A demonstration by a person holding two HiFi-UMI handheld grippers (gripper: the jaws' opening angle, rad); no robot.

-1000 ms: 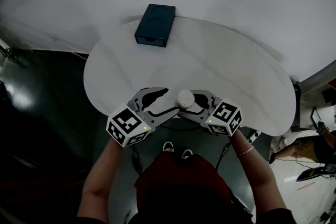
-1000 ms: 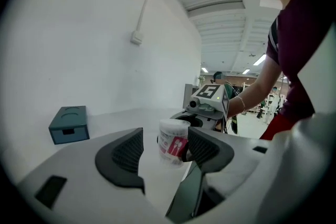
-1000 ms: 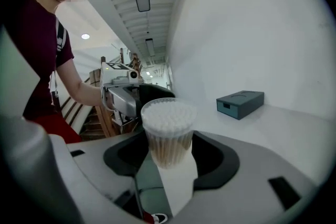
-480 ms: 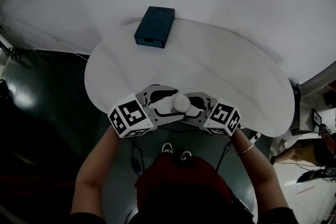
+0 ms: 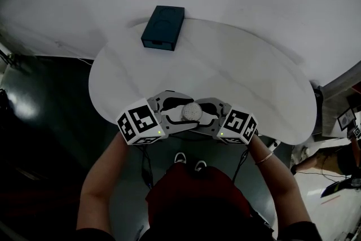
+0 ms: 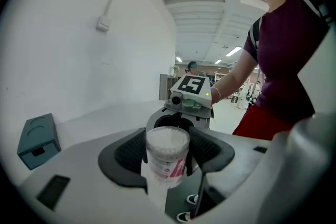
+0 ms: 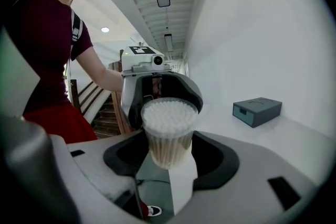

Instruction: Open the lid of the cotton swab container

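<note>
We hold the clear plastic cotton swab container (image 5: pixel 192 112) at the white tabletop's (image 5: pixel 225 65) near edge, the right gripper (image 5: pixel 204 114) fingers clamped on its body. The left gripper (image 5: pixel 179 113) fingers have just been opening and stand wide around its top, not pressing. The lid looks unopened; gripping and lifting it remain.

obstacle: blue box (image 5: pixel 163 27), far-left on table (image 5: pixel 242 76) | free: tabletop right of box and nearer side
</note>
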